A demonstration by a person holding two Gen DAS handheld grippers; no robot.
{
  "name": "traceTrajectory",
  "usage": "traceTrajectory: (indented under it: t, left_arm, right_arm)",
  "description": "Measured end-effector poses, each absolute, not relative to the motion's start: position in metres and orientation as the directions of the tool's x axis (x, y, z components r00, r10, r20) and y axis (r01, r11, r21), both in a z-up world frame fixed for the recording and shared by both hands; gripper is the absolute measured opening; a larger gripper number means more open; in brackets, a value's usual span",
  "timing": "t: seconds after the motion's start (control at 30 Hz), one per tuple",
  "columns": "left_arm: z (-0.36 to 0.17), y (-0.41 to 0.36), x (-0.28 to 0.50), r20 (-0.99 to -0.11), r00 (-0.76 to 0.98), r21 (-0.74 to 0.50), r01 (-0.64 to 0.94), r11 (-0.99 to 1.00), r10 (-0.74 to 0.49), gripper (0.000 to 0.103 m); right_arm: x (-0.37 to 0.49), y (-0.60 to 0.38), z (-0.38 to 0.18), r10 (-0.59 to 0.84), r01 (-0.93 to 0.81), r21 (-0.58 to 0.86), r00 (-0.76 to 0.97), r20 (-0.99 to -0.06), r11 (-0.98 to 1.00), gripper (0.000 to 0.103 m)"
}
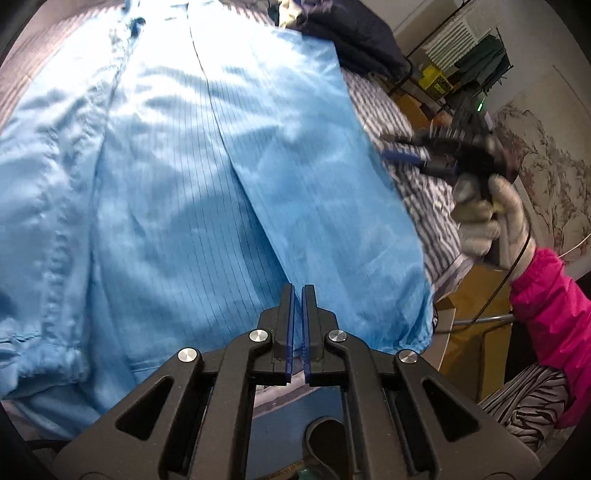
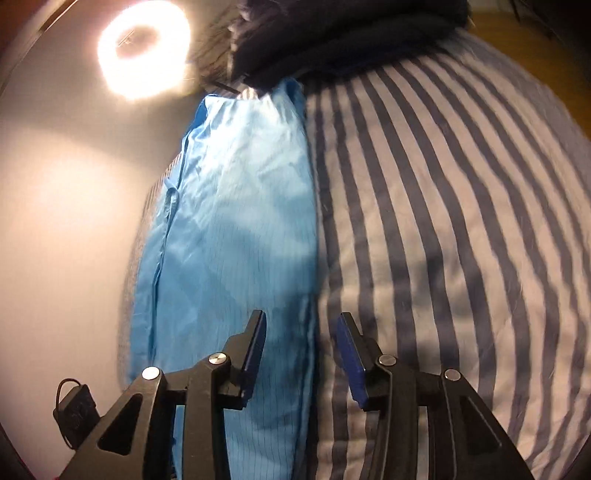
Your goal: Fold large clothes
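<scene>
A large light-blue pinstriped garment (image 1: 207, 177) lies spread over a striped bed cover (image 1: 417, 184). My left gripper (image 1: 297, 291) hovers over its near part with its jaws nearly together and nothing between them. My right gripper (image 1: 384, 147) shows in the left wrist view, held in a gloved hand beyond the garment's right edge. In the right wrist view the right gripper (image 2: 301, 317) is open and empty, straddling the garment's (image 2: 236, 229) long right edge where it meets the striped cover (image 2: 443, 229).
A dark navy pile of clothes (image 2: 332, 29) sits at the far end of the bed, also in the left wrist view (image 1: 354, 33). A bright ring light (image 2: 142, 48) shines at left. Wooden floor, a clothes rack (image 1: 476, 55) and yellow boxes lie to the right.
</scene>
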State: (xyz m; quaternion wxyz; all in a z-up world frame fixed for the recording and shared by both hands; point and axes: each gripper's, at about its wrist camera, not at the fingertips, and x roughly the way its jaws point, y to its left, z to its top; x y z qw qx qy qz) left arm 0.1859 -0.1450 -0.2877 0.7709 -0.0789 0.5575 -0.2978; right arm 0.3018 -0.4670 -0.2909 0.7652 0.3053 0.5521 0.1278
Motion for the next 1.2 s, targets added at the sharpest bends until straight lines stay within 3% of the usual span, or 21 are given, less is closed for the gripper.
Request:
traceTrajectory:
  t: [0.27,0.3,0.33,0.4,0.43,0.53,0.83,1.03,1.2]
  left_arm:
    - [-0.277,-0.168,0.190,-0.791,0.230,-0.452,0.403,0.796,-0.567,0.001]
    - [-0.280,-0.173,0.191,-0.794,0.228,-0.449,0.405,0.796,-0.563,0.001]
    - [-0.281,-0.174,0.193,-0.796,0.228,-0.447,0.405,0.798,-0.561,0.001]
    - [-0.283,-0.177,0.196,-0.796,0.228,-0.449,0.399,0.799,-0.561,0.001]
    - [-0.282,-0.176,0.196,-0.794,0.228,-0.452,0.398,0.798,-0.564,0.001]
    - [-0.285,-0.183,0.199,-0.788,0.236,-0.453,0.405,0.794,-0.569,0.001]
    - [-0.322,-0.198,0.201,-0.830,0.191,-0.411,0.426,0.806,-0.524,0.001]
    - [-0.307,-0.192,0.200,-0.826,0.199,-0.413,0.423,0.807,-0.527,0.001]
    - [-0.253,-0.159,0.206,-0.785,0.237,-0.461,0.393,0.795,-0.572,0.001]
  right_arm:
    - [0.289,-0.460,-0.309,0.617,0.143,0.689,0.345,-0.707,0.710,0.043]
    - [0.289,-0.460,-0.309,0.617,0.149,0.691,0.348,-0.706,0.707,0.034]
    - [0.289,-0.458,-0.309,0.617,0.149,0.691,0.345,-0.707,0.708,0.019]
    - [0.287,-0.447,-0.308,0.587,0.139,0.653,0.331,-0.739,0.744,0.003]
    - [0.287,-0.442,-0.305,0.559,0.124,0.621,0.328,-0.762,0.774,0.001]
    - [0.285,-0.432,-0.288,0.486,0.083,0.541,0.340,-0.805,0.837,0.000]
    - [0.290,-0.413,-0.266,0.429,0.076,0.480,0.344,-0.835,0.874,0.000]
    - [0.292,-0.415,-0.250,0.399,0.098,0.463,0.372,-0.838,0.881,0.000]
    - [0.296,-0.387,-0.214,0.345,0.017,0.382,0.396,-0.851,0.924,0.000]
